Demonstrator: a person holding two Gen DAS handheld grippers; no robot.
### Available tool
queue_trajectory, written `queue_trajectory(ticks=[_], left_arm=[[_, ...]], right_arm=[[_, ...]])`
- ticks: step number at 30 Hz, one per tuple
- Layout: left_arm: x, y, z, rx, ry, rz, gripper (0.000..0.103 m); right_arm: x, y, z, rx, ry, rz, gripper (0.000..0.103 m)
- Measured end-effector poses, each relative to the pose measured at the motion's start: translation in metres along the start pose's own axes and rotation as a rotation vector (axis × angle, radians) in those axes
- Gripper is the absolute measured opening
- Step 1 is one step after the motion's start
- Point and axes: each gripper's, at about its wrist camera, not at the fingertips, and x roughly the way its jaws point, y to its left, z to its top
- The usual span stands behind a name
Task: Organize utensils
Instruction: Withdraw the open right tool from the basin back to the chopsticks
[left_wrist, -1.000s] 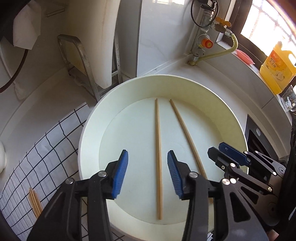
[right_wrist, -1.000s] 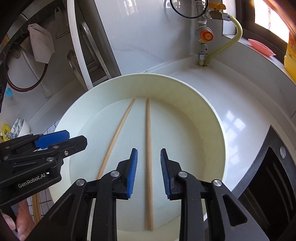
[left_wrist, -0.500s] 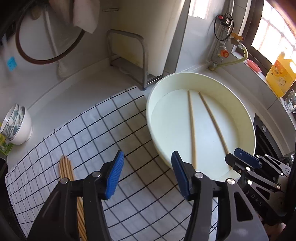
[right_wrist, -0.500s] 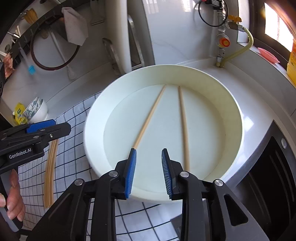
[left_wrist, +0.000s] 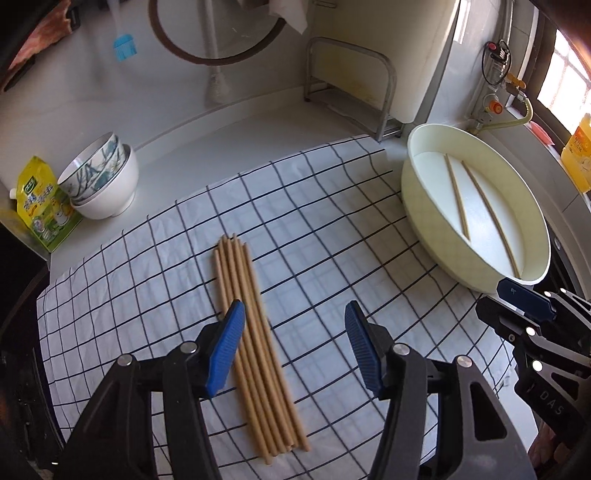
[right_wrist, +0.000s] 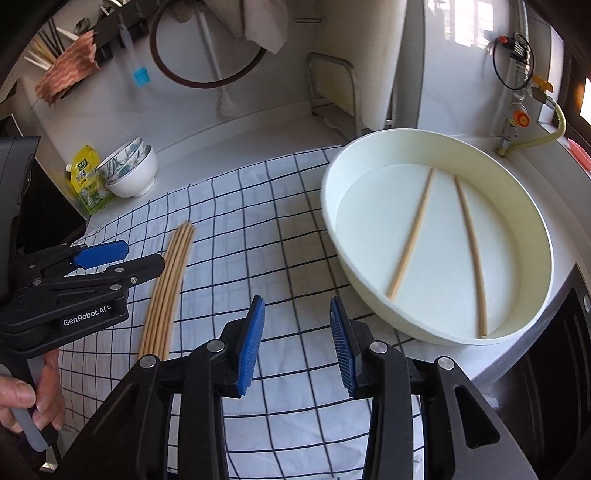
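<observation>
A bundle of several wooden chopsticks (left_wrist: 255, 317) lies on the checked cloth (left_wrist: 317, 236); it also shows in the right wrist view (right_wrist: 168, 280). Two chopsticks (right_wrist: 412, 232) lie apart in the cream round basin (right_wrist: 524, 206), which also shows in the left wrist view (left_wrist: 532, 218). My left gripper (left_wrist: 295, 347) is open and empty, just above the bundle's near half. My right gripper (right_wrist: 297, 339) is open and empty over the cloth, left of the basin's near rim.
Stacked white bowls (left_wrist: 105, 184) and a yellow-green packet (left_wrist: 40, 210) stand at the back left. A metal rack with a white board (left_wrist: 354, 85) stands behind the basin. A gas valve and hose (right_wrist: 524, 122) and a yellow bottle (left_wrist: 578, 155) are at the right.
Both grippers have pulled back and left from over the basin to over the cloth. Both jaws have opened wider. The two chopsticks in the basin have not moved.
</observation>
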Motion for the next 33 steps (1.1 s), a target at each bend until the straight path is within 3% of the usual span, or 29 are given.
queue_trajectory(ticks=[4,15,33], left_arm=[[-0.002,0.032,-0.015,-0.054,0.005,0.031,0.063],[0.015,0.103,-0.056,-0.163,0.064,0.091,0.065],[0.041,0.128,-0.078,-0.151,0.104,0.06,0.065]], right_arm=[[0.012,0.028,-0.002,-0.034,0.022,0.021,0.039],[0.063,0.087,-0.018,-0.103,0.113,0.058,0.044],[0.1,0.117,-0.022,-0.063,0.128,0.003,0.045]])
